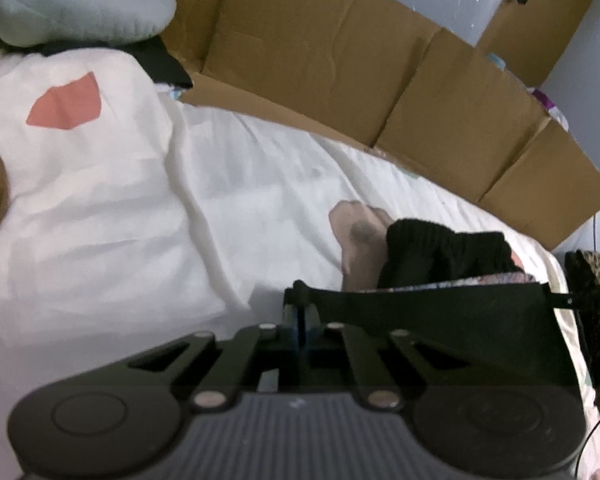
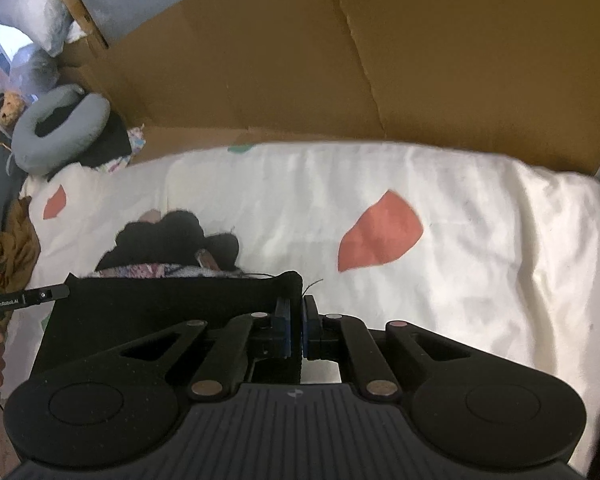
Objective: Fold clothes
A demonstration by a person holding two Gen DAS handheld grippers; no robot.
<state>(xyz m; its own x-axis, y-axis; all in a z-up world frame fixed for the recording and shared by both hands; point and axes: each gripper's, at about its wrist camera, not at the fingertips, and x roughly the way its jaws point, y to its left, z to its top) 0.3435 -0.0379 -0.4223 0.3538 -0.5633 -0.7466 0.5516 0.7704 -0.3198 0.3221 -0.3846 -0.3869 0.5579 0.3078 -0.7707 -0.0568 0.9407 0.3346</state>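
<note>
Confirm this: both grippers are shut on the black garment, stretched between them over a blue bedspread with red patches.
One detail is wrong: the bedspread is white, not blue, as the right wrist view shows. The rest holds: the left gripper and right gripper are shut on the black garment.

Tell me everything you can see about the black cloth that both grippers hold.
The black cloth looks like a plain, matte, dark fabric, stretched in a taut band between the two grippers above the white bedsheet. The left gripper is shut on one top corner, the right gripper on the other; loose threads stick out near that corner. The top edge runs nearly straight. The rest hangs down toward the cameras, so its type and full shape cannot be told. Behind its edge a patterned fabric shows.
</note>
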